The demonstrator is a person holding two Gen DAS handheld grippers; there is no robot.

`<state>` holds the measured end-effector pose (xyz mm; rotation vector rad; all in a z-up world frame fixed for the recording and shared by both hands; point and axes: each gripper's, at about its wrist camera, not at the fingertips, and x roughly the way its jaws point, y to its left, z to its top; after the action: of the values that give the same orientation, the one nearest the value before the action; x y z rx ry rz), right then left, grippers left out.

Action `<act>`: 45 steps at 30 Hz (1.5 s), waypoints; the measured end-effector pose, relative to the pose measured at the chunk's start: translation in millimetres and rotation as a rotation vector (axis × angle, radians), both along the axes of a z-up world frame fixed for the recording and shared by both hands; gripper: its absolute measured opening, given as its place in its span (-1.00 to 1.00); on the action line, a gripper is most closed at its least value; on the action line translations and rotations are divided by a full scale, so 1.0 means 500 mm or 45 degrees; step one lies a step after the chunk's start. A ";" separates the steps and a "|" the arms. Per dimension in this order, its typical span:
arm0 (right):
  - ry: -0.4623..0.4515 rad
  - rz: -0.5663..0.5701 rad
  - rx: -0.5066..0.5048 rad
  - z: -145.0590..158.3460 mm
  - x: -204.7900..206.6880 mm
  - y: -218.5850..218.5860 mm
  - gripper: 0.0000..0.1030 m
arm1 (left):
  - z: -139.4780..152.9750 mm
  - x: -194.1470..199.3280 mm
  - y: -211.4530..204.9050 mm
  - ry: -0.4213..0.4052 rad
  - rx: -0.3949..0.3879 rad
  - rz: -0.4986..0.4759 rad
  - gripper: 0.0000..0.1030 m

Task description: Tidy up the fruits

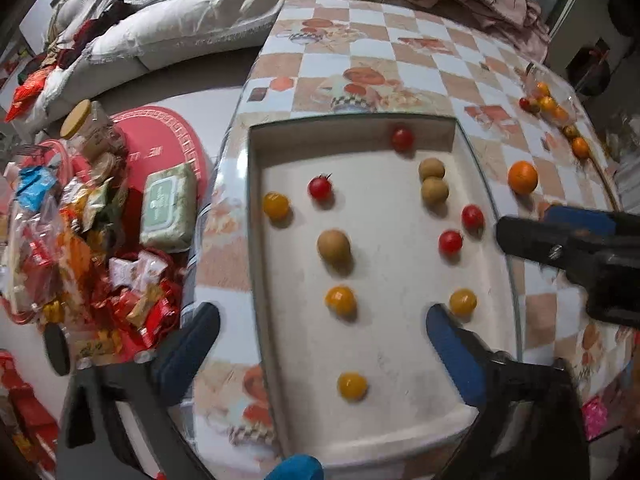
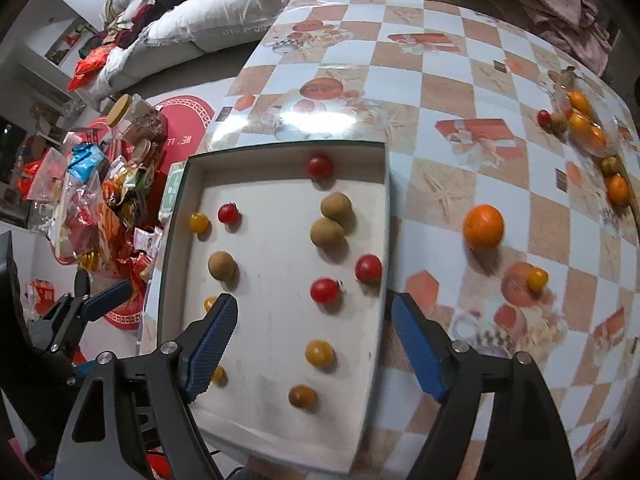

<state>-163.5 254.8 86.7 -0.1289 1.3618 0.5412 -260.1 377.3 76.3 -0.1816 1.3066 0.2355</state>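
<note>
Mid-sort: both grippers empty, fruit left on the table.
Left gripper (image 1: 322, 330) and right gripper (image 2: 314, 336) gape over the tray (image 2: 382, 216); next likely grab is the orange (image 2: 483, 227), just right of it.

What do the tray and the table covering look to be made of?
The tray looks like matte white cardboard or thin board: dull, scuffed floor, thin straight walls; I can't be sure. The table covering looks like glossy printed vinyl or oilcloth: it throws a bright glare patch.
</note>
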 end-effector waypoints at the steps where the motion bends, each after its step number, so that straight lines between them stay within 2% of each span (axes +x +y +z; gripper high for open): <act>1: 0.007 -0.003 -0.005 0.005 -0.003 -0.006 0.66 | 0.003 -0.007 -0.003 0.014 -0.006 -0.008 1.00; 4: 0.011 -0.006 -0.029 0.018 -0.012 -0.020 0.83 | 0.012 -0.026 -0.010 0.040 -0.007 -0.025 1.00; 10: 0.023 0.068 -0.132 0.029 -0.040 -0.023 0.88 | 0.050 -0.057 -0.021 0.062 0.047 -0.024 1.00; 11: 0.021 0.083 -0.149 0.030 -0.045 -0.023 1.00 | 0.054 -0.059 -0.021 0.067 0.054 -0.024 1.00; 19: -0.022 0.181 -0.241 0.051 -0.085 -0.016 1.00 | 0.069 -0.066 -0.031 0.119 0.042 -0.069 1.00; 28: -0.036 0.193 -0.247 0.071 -0.086 -0.015 1.00 | 0.077 -0.065 -0.057 0.150 0.086 -0.140 1.00; 45: -0.057 0.205 -0.248 0.086 -0.079 -0.011 1.00 | 0.094 -0.054 -0.067 0.133 0.094 -0.153 1.00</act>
<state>-203.2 249.4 129.8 -0.4099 1.3656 0.5354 -287.1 343.6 123.3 -0.0278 1.4047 0.1922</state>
